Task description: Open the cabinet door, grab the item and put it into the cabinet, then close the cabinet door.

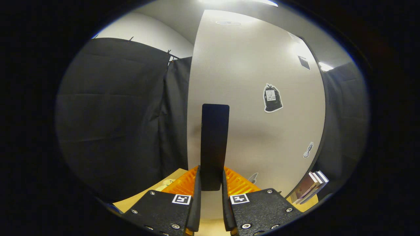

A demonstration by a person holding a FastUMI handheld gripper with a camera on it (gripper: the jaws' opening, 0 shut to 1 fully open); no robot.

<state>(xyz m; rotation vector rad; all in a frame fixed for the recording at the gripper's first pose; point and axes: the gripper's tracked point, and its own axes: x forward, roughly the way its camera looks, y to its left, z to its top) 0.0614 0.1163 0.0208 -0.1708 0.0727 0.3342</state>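
The cabinet door [256, 108] is seen just ahead; its dark handle [215, 144] is pinched between both fingers of the gripper [211, 183]; the handle is judged hard, thin and smooth, so it should be held low and pulled gently.

Light comes from bright ceiling strips [262, 2] overhead, which throw washed-out glare onto the top and upper right corner of the pale grey, smooth cabinet door [256, 82], while the black cloth wall [111, 114] stays dim. A soft shadow bands the door beside its flat black vertical handle [214, 144], between the tongs [210, 183]. Fisheye distortion bows the door's edges; focus is fairly sharp throughout.
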